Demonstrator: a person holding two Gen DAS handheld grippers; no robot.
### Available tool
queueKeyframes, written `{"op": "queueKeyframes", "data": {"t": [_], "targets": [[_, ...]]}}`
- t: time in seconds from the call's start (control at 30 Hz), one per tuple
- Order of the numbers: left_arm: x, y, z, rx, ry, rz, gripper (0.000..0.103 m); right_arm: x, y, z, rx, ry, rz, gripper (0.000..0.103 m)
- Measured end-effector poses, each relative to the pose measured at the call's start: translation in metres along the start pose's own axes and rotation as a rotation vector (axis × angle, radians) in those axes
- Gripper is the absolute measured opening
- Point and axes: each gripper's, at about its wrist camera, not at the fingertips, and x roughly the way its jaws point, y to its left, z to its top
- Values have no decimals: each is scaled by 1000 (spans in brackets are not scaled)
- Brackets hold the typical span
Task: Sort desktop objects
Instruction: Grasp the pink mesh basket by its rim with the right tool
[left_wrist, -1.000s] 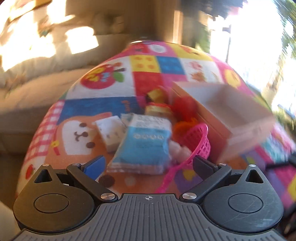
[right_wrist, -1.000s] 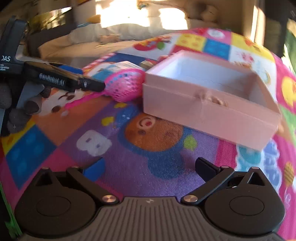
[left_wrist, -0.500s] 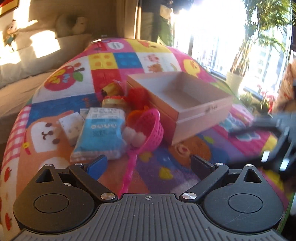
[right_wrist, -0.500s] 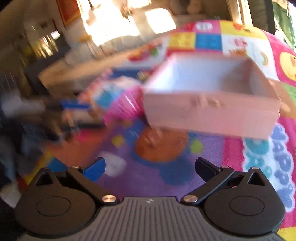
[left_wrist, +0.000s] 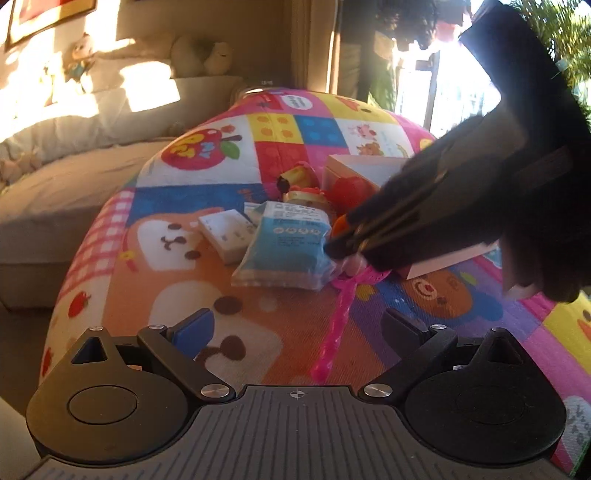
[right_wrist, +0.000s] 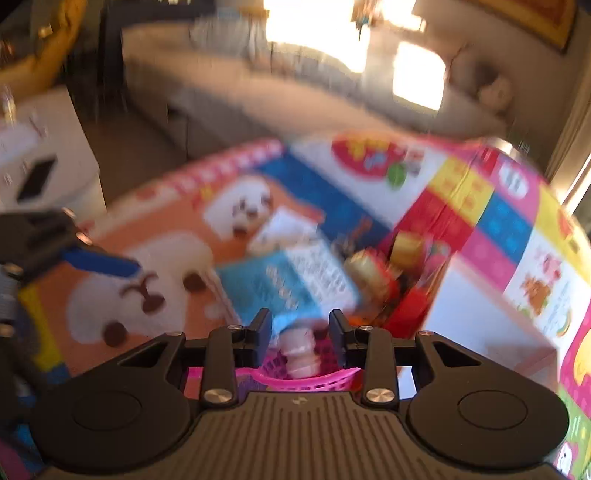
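Observation:
A pile of small items lies on the colourful play mat (left_wrist: 155, 295): a blue-and-white packet (left_wrist: 284, 247), a small white box (left_wrist: 227, 234), a red-lidded jar (left_wrist: 306, 195), a red toy (left_wrist: 351, 188) and a pink mesh scoop whose handle (left_wrist: 340, 321) points toward me. My right gripper (right_wrist: 300, 328) hovers over the scoop's basket (right_wrist: 299, 380), jaws closing around a small white piece (right_wrist: 299, 350) without pressing on it. In the left wrist view the right gripper (left_wrist: 343, 243) is a dark blur hiding most of the pink box (left_wrist: 369, 166). My left gripper (left_wrist: 295, 325) stands open, holding nothing.
The pink open box (right_wrist: 480, 325) sits just right of the pile. A beige sofa (left_wrist: 74, 177) runs along the mat's far left side. A bright window and plants are at the back right. A blue-padded finger of the left gripper (right_wrist: 103, 262) shows at the left.
The right gripper has swung from in front of the pink box to over the pile and scoop, and its jaws have narrowed. The left gripper has shifted slightly, jaws still wide.

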Motion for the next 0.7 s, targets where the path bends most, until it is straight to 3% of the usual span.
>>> {"op": "queueKeyframes", "data": {"t": [0.1, 0.17, 0.23, 0.33, 0.5, 0.63, 0.7], "targets": [[1, 5, -4, -39, 6, -27, 100, 28, 7, -5, -5, 109, -9, 33], [1, 4, -6, -39, 6, -36, 100, 35, 10, -7, -17, 120, -23, 26], [1, 1, -5, -34, 5, -44, 100, 22, 7, -6, 8, 77, -15, 25], [3, -6, -4, -29, 8, -54, 100, -21, -6, -8, 82, -44, 12, 3], [21, -22, 6, -12, 36, -78, 96, -90, -37, -55, 237, -177, 31, 3], [44, -37, 17, 6, 73, -82, 84, -101, -46, -109, 283, -165, -23, 5], [57, -44, 20, 24, 95, -67, 78, -92, -54, -128, 330, -121, -10, 9]]}}
